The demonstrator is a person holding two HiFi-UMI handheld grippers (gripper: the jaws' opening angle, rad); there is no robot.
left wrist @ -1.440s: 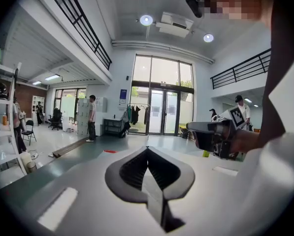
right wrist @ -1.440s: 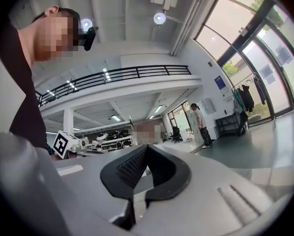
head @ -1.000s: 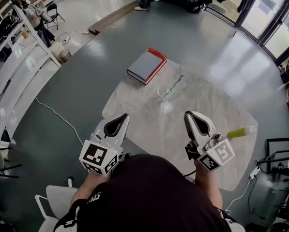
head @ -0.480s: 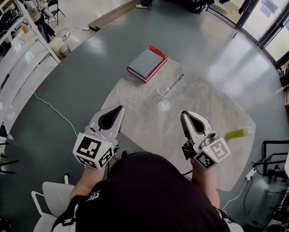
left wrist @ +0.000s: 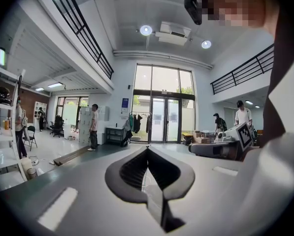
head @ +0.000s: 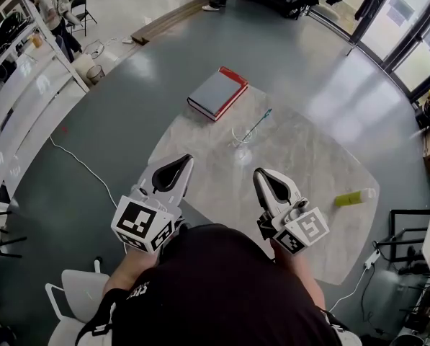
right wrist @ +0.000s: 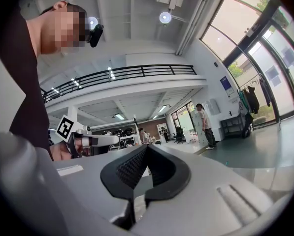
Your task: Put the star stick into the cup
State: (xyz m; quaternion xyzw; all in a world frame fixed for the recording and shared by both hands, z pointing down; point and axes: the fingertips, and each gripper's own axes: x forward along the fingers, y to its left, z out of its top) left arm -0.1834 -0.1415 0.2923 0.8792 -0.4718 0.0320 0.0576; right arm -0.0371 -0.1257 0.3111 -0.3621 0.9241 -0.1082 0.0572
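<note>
A: Where is the star stick from where our hands are?

B: In the head view we see the star stick (head: 256, 125) standing in the clear cup (head: 240, 137), near the middle of the marbled counter (head: 323, 157). Its lower end is inside the cup. Its long axis leans up and away, between 1 and 2 o'clock. We judge the task as good as done.

A: And our grippers?

B: Both are low in the picture, close to our body and well apart from the cup. The left gripper (head: 177, 168) has its jaws closed together with nothing between them, and the cup lies at about 1 o'clock from it. The right gripper (head: 265, 179) also has its jaws pressed together and empty, with the cup at about 11 o'clock. The right one is nearer, so we think any further touch would fall to it.

A: What can we not make out?

B: The star on the tip is too small to tell. The cup's glass wall is faint, so we cannot tell whether the stick rests on its bottom or only on its rim. Neither gripper view shows the cup or stick plainly, because each gripper's own body fills the lower half. Our torso covers the counter's near edge at 6 o'clock. A red-edged book (head: 217, 94) lies at 11 o'clock from the cup, and a yellow-green tube (head: 355, 197) at 4 o'clock.
</note>
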